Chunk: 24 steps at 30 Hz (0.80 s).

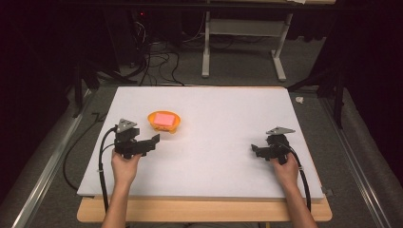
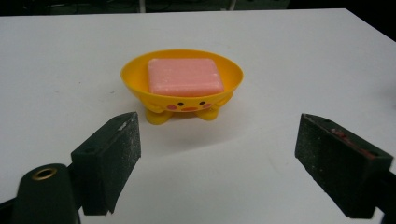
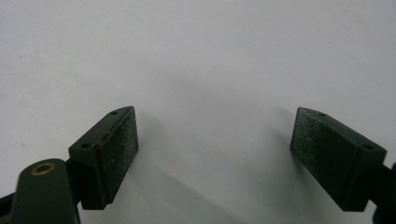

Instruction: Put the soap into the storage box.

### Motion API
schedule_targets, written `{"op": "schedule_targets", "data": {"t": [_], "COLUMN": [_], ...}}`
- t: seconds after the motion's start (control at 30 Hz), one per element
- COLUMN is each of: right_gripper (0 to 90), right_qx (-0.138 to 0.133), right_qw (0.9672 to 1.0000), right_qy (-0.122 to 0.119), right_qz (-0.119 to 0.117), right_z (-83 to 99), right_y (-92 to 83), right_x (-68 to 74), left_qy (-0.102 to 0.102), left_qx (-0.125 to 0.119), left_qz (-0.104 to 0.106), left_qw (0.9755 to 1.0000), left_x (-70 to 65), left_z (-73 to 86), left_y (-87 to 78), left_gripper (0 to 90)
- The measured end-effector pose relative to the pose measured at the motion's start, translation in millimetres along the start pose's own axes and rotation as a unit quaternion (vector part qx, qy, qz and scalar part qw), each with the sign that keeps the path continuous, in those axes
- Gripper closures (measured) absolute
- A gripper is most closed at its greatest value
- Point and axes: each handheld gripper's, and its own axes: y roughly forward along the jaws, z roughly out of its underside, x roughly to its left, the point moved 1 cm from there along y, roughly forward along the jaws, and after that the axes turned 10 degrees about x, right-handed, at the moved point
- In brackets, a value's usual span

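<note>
Left gripper (image 2: 219,158) lower frame, jaws wide apart, empty. Yellow dish (image 2: 182,84) with pink soap (image 2: 185,76) frame centre on white surface (image 2: 289,65). Right gripper (image 3: 215,154) jaws spread, empty.

No text, label, brand name, number or sign can be read anywhere in these views. The nearest thing to a marking is the printed face on the front of the yellow dish (image 2: 182,86), at the centre of the left gripper view: two black dot eyes, pink cheeks and an orange beak, a picture with no letters. The pink block (image 2: 185,76) lying in the dish has a plain top with no stamp legible. The white counter (image 1: 228,118) is unmarked, and the equipment in the dark upper part of the high view is too dim to read.
</note>
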Motion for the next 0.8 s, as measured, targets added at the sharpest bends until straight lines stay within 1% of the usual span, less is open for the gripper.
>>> {"op": "schedule_targets", "data": {"t": [0.07,0.17,0.27,0.43,0.5,0.57,0.63,0.8], "right_gripper": [15.6,15.6,15.6,15.6,15.7,15.6,15.6,15.6], "right_qx": [0.000,0.000,0.000,0.000,0.000,0.000,0.000,0.000], "right_qw": [1.0000,1.0000,1.0000,1.0000,1.0000,1.0000,1.0000,1.0000], "right_qy": [0.000,0.000,0.000,0.000,0.000,0.000,0.000,0.000], "right_qz": [0.000,0.000,0.000,0.000,0.000,0.000,0.000,0.000], "right_z": [0.0,0.0,0.0,0.0,0.0,0.0,0.0,0.0], "right_y": [0.0,0.0,0.0,0.0,0.0,0.0,0.0,0.0], "right_x": [0.0,0.0,0.0,0.0,0.0,0.0,0.0,0.0], "left_qy": [-0.001,0.002,-0.001,0.003,0.004,0.004,0.003,0.003], "left_qx": [0.001,0.003,0.005,0.013,0.013,0.007,0.007,0.011], "left_qz": [0.003,0.001,0.004,0.009,0.011,0.006,0.010,0.012], "left_qw": [1.0000,1.0000,1.0000,0.9999,0.9999,0.9999,0.9999,0.9999], "left_x": [-0.7,-1.7,-2.4,-3.7,-4.7,-6.0,-6.5,-7.4], "left_z": [2.2,4.4,6.9,11.1,12.7,14.5,15.6,17.7], "left_y": [1.1,2.9,4.9,9.2,10.5,11.1,12.3,14.7], "left_gripper": [15.3,15.3,15.3,15.4,15.4,15.6,15.7,15.8]}}
